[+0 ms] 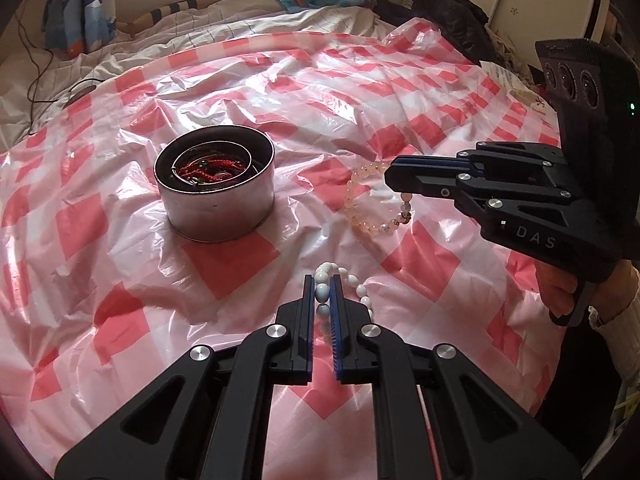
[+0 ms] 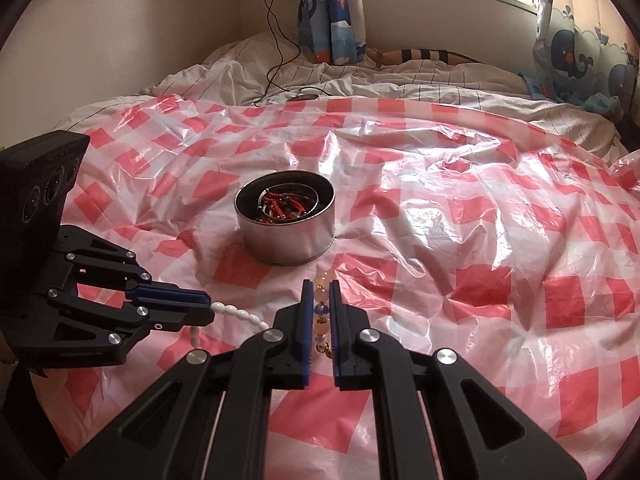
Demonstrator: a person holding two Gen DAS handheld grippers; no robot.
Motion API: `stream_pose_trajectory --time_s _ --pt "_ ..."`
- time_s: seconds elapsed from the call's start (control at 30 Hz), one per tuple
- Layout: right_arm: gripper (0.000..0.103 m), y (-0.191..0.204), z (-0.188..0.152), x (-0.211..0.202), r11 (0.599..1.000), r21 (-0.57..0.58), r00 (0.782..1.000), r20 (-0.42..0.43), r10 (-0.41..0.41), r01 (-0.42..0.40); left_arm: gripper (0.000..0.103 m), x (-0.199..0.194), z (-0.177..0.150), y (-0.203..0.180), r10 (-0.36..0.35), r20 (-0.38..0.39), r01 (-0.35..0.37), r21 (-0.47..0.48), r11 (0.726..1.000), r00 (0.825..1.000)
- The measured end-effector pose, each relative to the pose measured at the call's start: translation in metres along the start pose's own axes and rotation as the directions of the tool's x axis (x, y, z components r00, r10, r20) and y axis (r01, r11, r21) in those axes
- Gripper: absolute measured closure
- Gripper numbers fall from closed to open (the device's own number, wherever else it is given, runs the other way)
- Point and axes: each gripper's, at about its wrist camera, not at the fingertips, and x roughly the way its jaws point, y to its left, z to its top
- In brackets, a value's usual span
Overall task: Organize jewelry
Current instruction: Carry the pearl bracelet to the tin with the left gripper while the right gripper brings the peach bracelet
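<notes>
On the bed, over a pink-and-white checked plastic sheet, a round metal tin sits left of centre in the left wrist view, with red cord jewelry and a thin ring-shaped bangle inside it. Further right in that view, the left tool is clenched on a white bead bracelet, whose loop curves off to the right of the jaws. Right again, the right tool is closed on a peach bead bracelet, which hangs in an open loop toward the sheet; only this view shows that full loop and the person's hand on the handle.

The right wrist view shows the left tool from the side, white beads trailing from its tip. At centre the right tool pinches the peach beads, and only here is a small gold clasp visible. The tin stands just beyond.
</notes>
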Motion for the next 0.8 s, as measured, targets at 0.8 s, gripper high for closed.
stream_pose_trajectory --time_s 0.8 --pt "0.095 0.008 0.021 -0.013 0.994 0.048 0.986 0.139 0.09 -0.097 0.096 -0.033 0.035 0.016 0.049 0.148 -0.039 -0.068 0.997 0.988"
